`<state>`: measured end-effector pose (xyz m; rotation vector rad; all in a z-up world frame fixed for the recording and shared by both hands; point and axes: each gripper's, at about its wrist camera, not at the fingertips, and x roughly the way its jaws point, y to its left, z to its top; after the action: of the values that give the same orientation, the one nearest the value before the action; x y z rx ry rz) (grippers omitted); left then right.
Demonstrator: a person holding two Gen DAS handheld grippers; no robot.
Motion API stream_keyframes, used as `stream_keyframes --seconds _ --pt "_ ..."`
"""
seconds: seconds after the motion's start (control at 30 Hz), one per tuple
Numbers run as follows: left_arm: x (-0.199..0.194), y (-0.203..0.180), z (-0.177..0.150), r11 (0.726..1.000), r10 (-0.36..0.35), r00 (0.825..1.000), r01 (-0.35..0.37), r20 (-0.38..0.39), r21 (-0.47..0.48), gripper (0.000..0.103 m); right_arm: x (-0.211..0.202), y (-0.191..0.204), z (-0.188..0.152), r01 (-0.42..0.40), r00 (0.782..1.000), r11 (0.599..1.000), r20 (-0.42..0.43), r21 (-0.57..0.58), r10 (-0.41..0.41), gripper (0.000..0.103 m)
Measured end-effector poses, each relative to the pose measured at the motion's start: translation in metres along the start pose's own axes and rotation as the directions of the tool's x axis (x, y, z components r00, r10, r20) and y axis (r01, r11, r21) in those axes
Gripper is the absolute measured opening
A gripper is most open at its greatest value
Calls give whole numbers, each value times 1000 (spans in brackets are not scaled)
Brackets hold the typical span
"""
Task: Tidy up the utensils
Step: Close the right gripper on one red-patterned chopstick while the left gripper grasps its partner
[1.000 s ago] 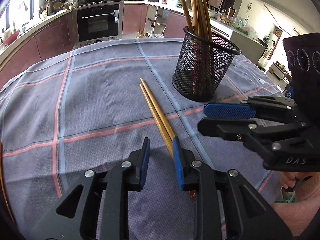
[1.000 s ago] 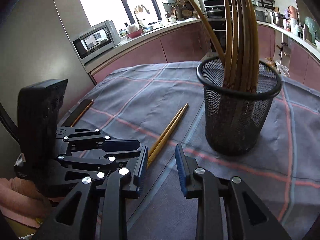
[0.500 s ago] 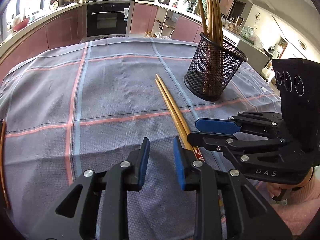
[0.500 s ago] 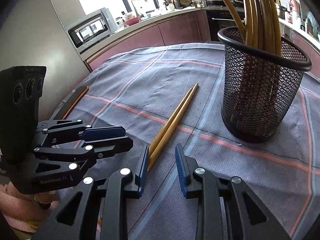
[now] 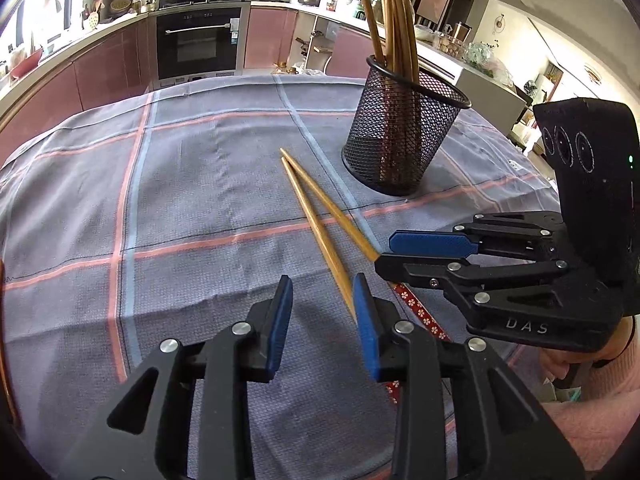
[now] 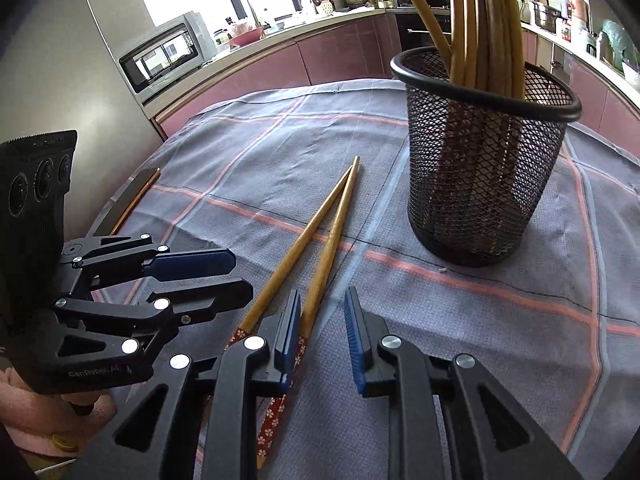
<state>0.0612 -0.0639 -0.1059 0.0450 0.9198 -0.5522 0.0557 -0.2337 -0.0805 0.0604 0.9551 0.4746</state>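
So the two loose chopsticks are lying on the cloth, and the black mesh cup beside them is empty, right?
Not empty. In the right wrist view the mesh cup already holds several chopsticks standing upright. The two loose chopsticks do lie on the cloth.

The left tongs (image 5: 322, 312) and right tongs (image 6: 322, 332) were black linkages with silver screws and blue ribbed pads; a pink sleeve (image 5: 600, 384) showed behind.

A built-in oven (image 5: 196, 46), a microwave (image 6: 166, 56) and pink cabinets (image 5: 108, 72) line the kitchen.
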Motion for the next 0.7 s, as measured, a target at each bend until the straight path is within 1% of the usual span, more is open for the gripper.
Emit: stream_keyframes --seconds 0.13,0.3,0.43,0.7 --pt "9 -6 2 1000 16 1000 -15 -24 17 31 -1 -4 1 -1 1000 1000 -2 12 1 19" --pt "14 -10 5 998 51 998 -51 -26 30 29 0 -8 3 7 1000 1000 -4 11 -7 19" --pt "18 -10 10 997 75 997 -74 -28 33 24 5 -6 10 26 1000 1000 -5 -8 -26 19" --pt "24 -7 19 996 88 996 -87 -31 30 24 18 0 25 80 997 995 0 -65 -80 19"
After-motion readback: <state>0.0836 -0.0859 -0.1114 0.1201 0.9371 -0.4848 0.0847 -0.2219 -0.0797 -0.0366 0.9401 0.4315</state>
